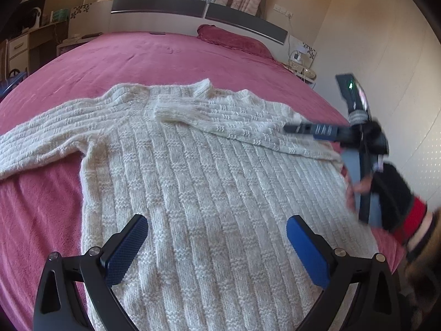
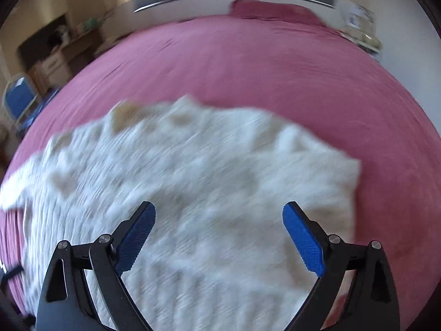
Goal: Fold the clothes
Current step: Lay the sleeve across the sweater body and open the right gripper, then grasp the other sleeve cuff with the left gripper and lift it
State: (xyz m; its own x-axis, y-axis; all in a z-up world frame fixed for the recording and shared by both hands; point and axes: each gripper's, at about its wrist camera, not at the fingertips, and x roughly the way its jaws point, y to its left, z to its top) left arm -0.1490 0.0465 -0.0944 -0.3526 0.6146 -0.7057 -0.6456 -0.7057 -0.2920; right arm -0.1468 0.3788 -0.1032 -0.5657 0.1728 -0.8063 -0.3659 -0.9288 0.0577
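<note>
A cream knit sweater [image 1: 209, 182] is spread flat on the pink bedspread [image 1: 143, 55], one sleeve [image 1: 220, 121] folded across the chest. The left gripper [image 1: 217, 245] and right gripper [image 2: 219, 234] are held above it, jaws wide apart, nothing gripped.

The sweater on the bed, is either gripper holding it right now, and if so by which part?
Nothing is held. The left gripper and the right gripper both stand open above the sweater, with no cloth pinched between their pads.
</note>
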